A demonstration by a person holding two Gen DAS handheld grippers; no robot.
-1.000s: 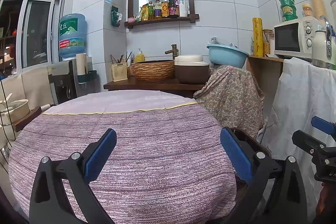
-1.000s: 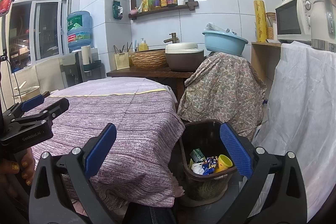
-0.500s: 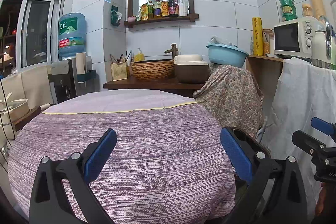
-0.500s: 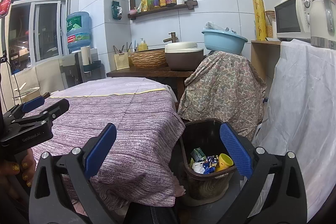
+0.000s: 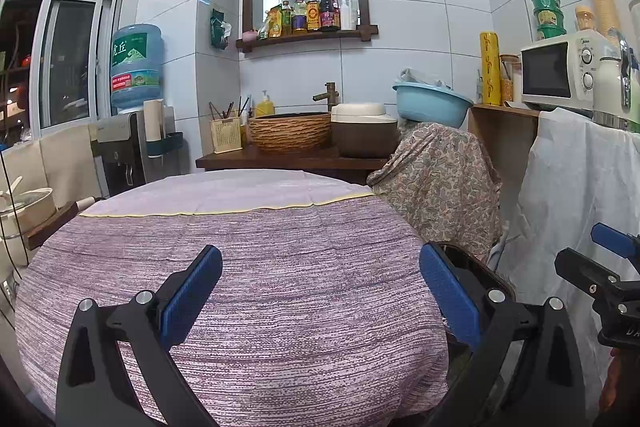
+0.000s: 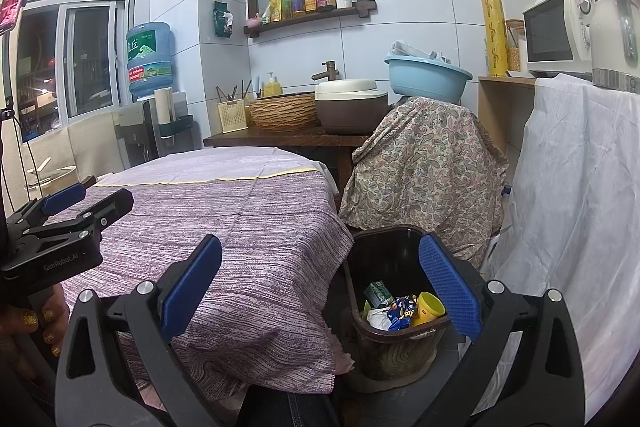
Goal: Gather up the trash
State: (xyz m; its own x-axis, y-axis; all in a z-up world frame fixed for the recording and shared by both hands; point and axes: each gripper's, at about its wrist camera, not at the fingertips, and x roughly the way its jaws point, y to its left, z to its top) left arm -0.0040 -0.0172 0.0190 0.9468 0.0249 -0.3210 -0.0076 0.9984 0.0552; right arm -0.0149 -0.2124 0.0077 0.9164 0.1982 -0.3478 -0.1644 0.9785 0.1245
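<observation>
Nothing has shifted in the last second: both claws, left gripper point(image 5: 320, 301) and right gripper point(image 6: 320, 297), hang wide open and empty over the bare tabletop point(image 5: 280, 267), the trash point(image 6: 400, 307) already lying in the bin point(image 6: 400, 343) beside its right edge, so collecting looks finished.

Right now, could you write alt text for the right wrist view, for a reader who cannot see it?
The open right gripper hangs empty above a dark bin holding wrappers and a yellow cup, beside a table with a purple cloth. The left gripper shows at the left edge.
</observation>
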